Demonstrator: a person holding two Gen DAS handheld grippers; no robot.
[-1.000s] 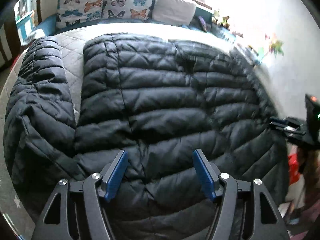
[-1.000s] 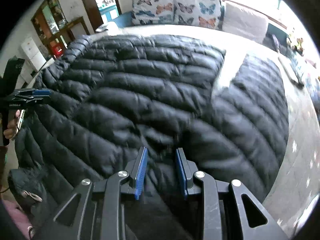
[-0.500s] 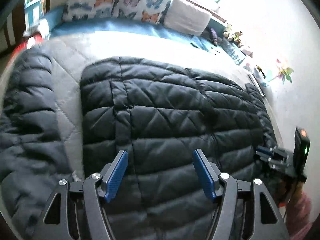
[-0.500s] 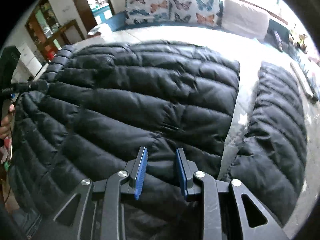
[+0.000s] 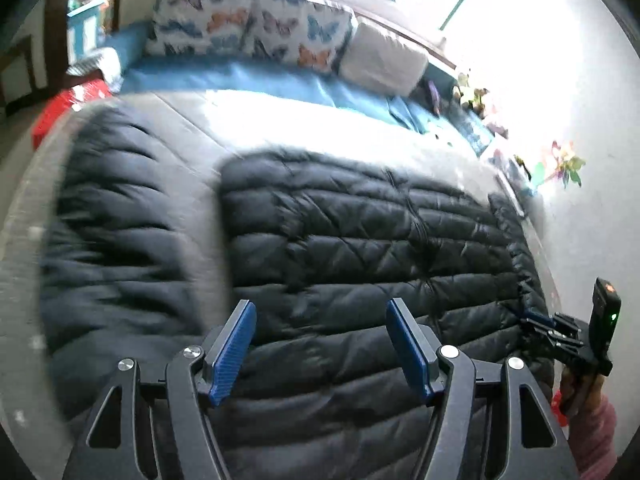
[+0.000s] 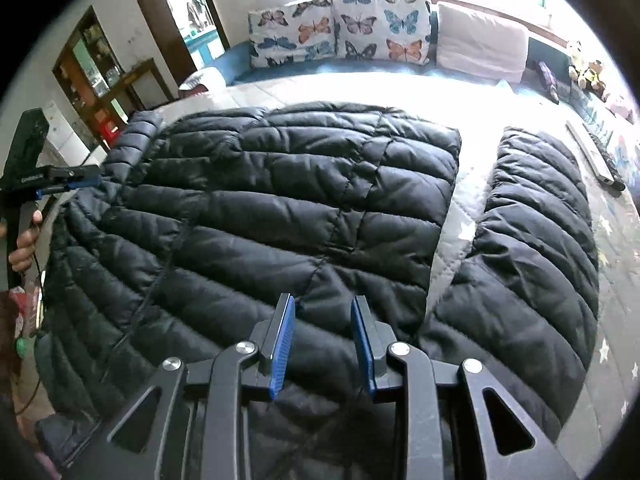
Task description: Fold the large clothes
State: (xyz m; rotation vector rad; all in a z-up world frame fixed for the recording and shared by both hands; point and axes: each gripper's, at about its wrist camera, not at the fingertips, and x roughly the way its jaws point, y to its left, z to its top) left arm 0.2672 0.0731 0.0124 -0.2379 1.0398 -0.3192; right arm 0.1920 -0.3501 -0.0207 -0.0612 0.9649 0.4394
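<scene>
A black quilted puffer jacket (image 5: 360, 248) lies spread flat on a grey bed cover (image 5: 280, 120). One sleeve (image 5: 116, 220) lies apart from the body, at the left in the left wrist view. The other sleeve (image 6: 540, 220) lies at the right in the right wrist view. My left gripper (image 5: 320, 308) hovers open above the jacket's near part, with nothing between its blue pads. It also shows beside the jacket's left edge as the left gripper (image 6: 88, 178). My right gripper (image 6: 323, 300) stands over the jacket (image 6: 300, 200) with a narrow gap and nothing pinched. The right gripper (image 5: 532, 316) sits at the jacket's right edge.
Butterfly pillows (image 6: 340, 32) and a white pillow (image 6: 480, 44) line the bed's head. Plush toys (image 6: 588, 68) sit along the right side. A wooden shelf (image 6: 100, 72) and a red box (image 5: 68, 108) stand left of the bed. A hand (image 6: 24, 248) holds the left gripper.
Both cameras have pulled back from the jacket, the left one rising and showing more of the bed's head. Grey cover now shows between the body and each sleeve. Neither jaw gap has changed.
</scene>
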